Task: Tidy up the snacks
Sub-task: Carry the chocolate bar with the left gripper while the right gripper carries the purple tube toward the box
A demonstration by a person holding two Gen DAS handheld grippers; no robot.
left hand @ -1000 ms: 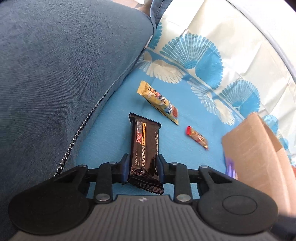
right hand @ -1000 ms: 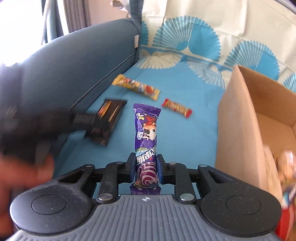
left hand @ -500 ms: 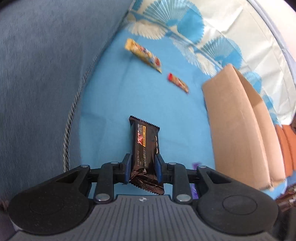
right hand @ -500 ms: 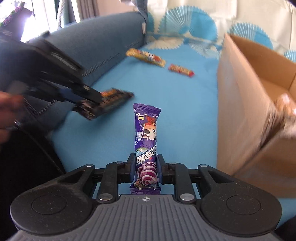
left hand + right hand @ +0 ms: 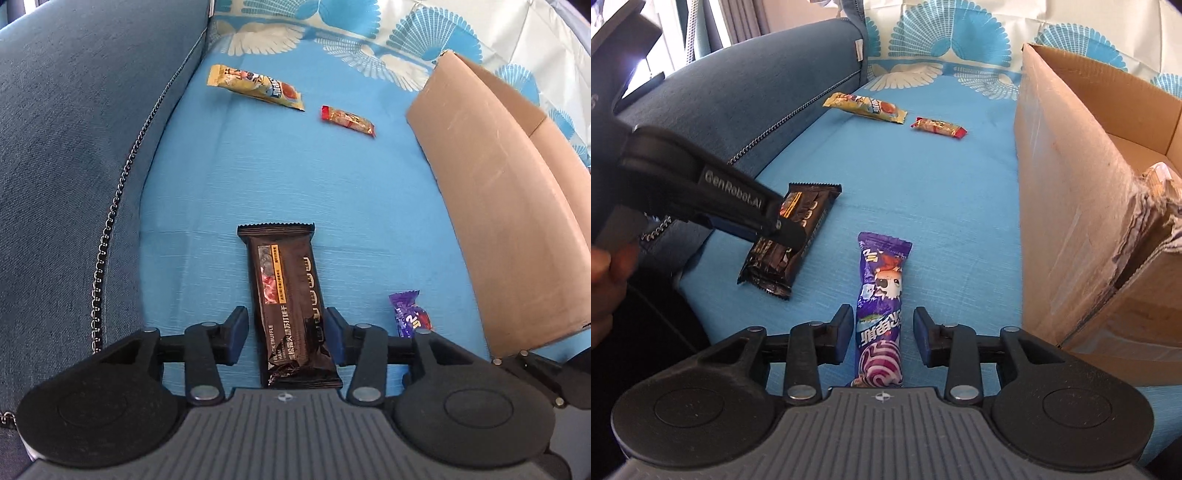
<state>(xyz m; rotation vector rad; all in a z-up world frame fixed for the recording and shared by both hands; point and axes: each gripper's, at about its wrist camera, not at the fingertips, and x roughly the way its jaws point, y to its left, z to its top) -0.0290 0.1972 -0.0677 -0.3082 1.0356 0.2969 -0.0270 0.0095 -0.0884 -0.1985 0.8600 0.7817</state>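
Blue sofa cover [image 5: 332, 184]: black bar [image 5: 291, 306] between parted fingers [image 5: 236, 336].

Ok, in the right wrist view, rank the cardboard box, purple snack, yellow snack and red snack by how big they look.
1. cardboard box, by far the largest.
2. purple snack, though it lies nearest the camera, which inflates it.
3. yellow snack.
4. red snack, smallest.
The yellow and red lie farthest away, so their true sizes against the purple one stay unsure.

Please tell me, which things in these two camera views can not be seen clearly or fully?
- Cardboard box contents: both views, its walls hide them.
- Purple snack: left wrist view, lower end behind the left gripper.
- Black snack bar: right wrist view, partly covered by the left gripper.
- Purple snack bottom: right wrist view, under the right gripper body.
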